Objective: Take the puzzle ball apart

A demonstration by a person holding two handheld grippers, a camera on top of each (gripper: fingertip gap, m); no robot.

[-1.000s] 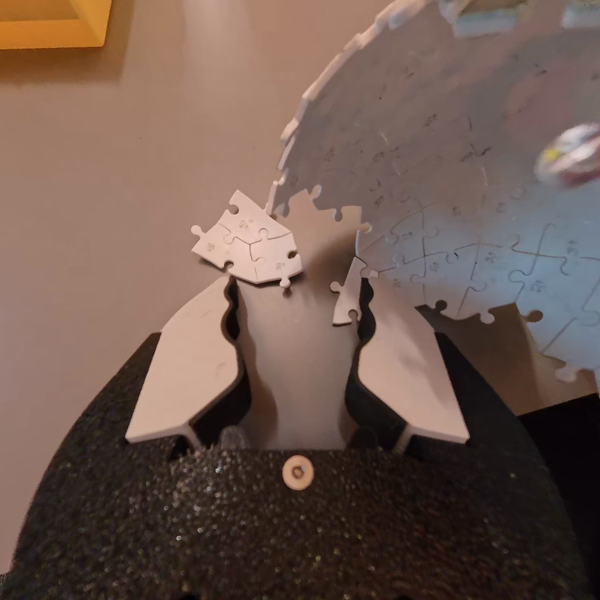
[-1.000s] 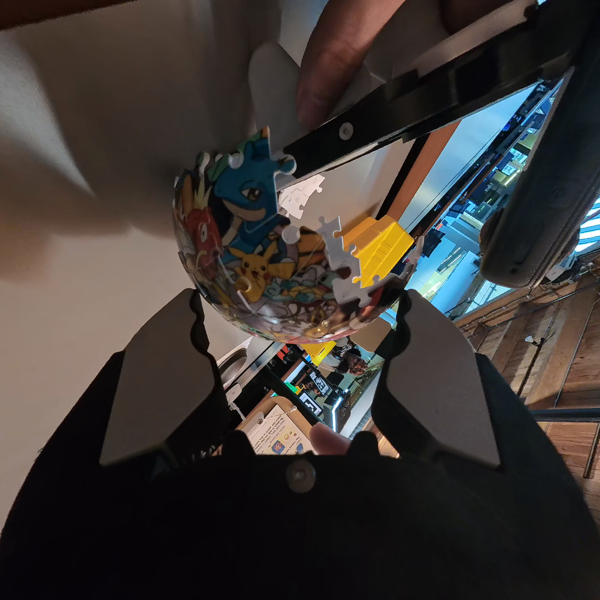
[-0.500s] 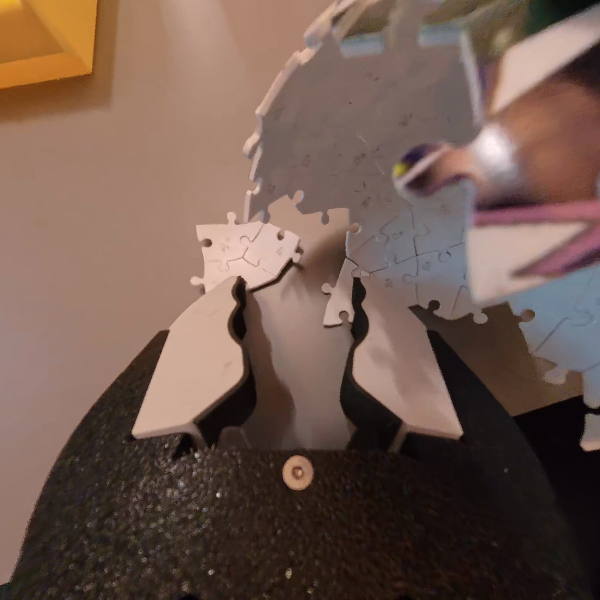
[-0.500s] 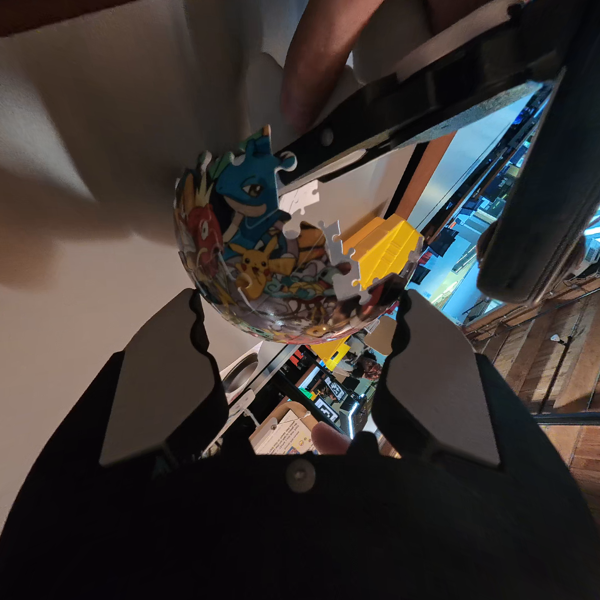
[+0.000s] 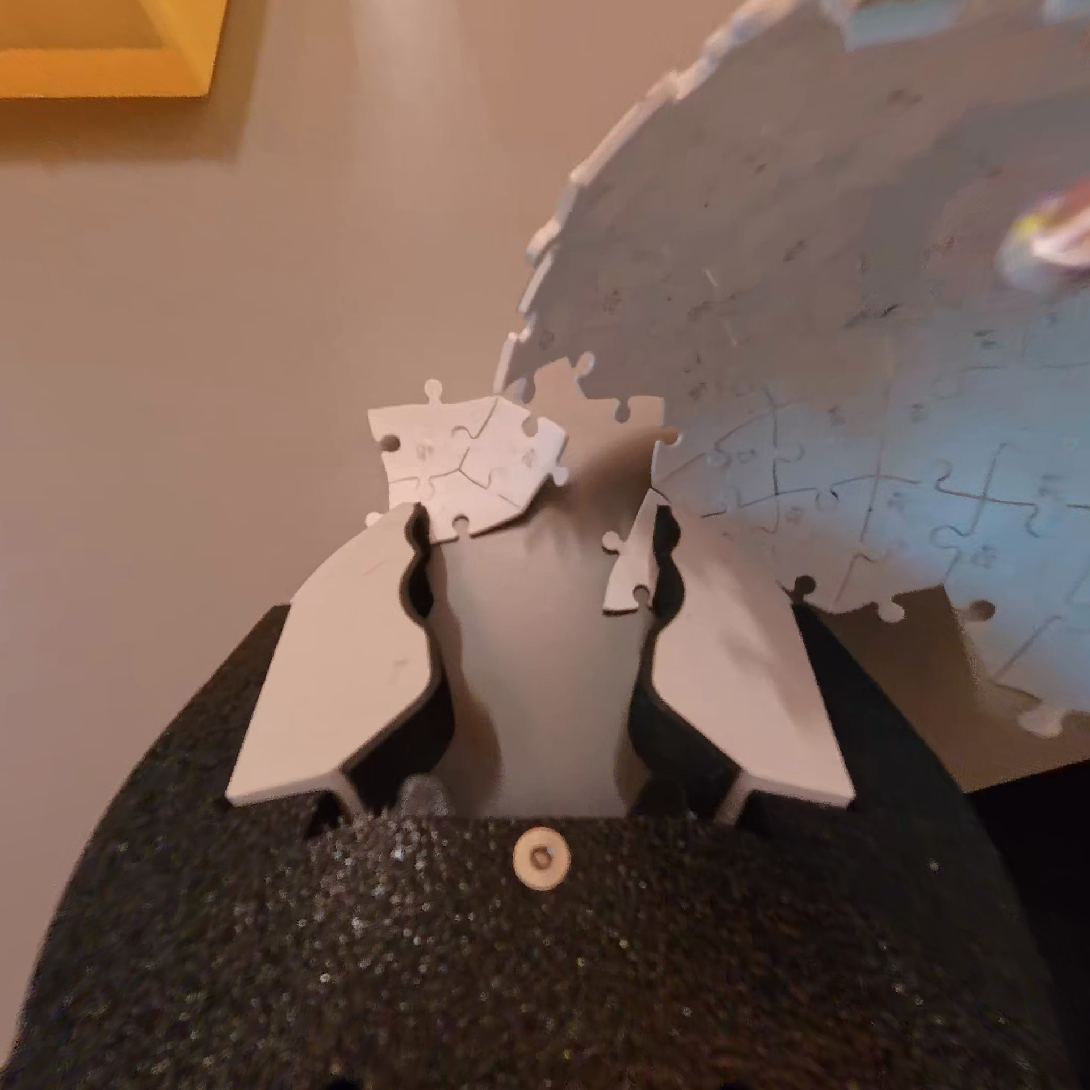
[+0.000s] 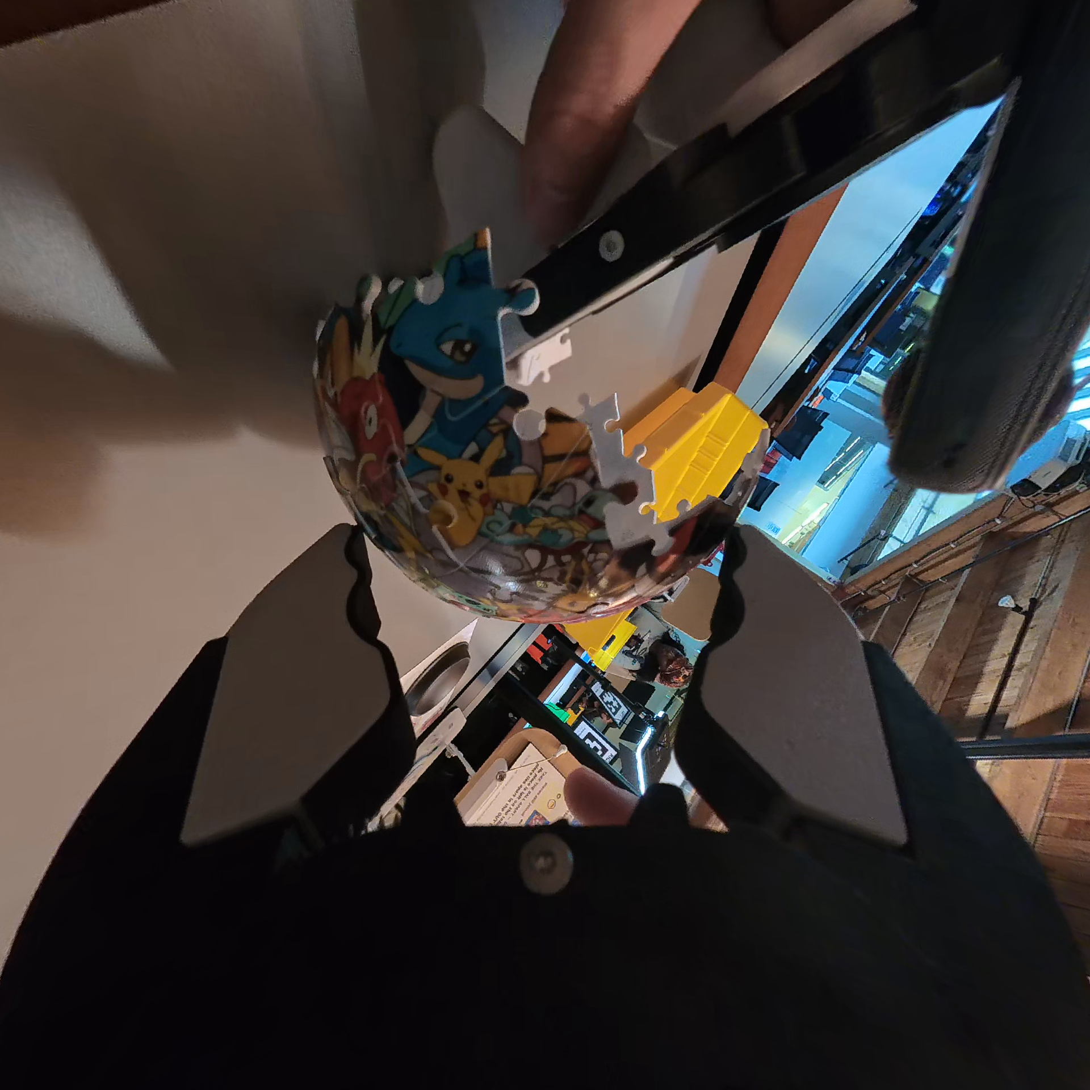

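The puzzle ball point(image 6: 472, 472) is an open shell with cartoon prints outside and a white inside point(image 5: 826, 383). My right gripper point(image 6: 542, 537) is shut on its lower part, one finger on each side. My left gripper point(image 5: 537, 519) is open at the shell's broken rim. A loose cluster of three white pieces point(image 5: 466, 466) lies by its left fingertip. A single white piece point(image 5: 631, 566) rests against the inner side of its right finger. In the right wrist view, the left gripper's black finger point(image 6: 619, 265) reaches the rim, with a white piece point(image 6: 539, 357) at its tip.
The beige table point(image 5: 177, 354) lies under both grippers; its edge and dark floor point(image 5: 1032, 855) are at the right. A yellow box point(image 5: 106, 47) stands at the far left, also seen through the shell point(image 6: 696, 448). A hand point(image 6: 578, 147) holds the left gripper.
The three-piece cluster has turned and now sits closer to my left fingertip. The shell swung across the left view and back. The right gripper's hold has not changed.
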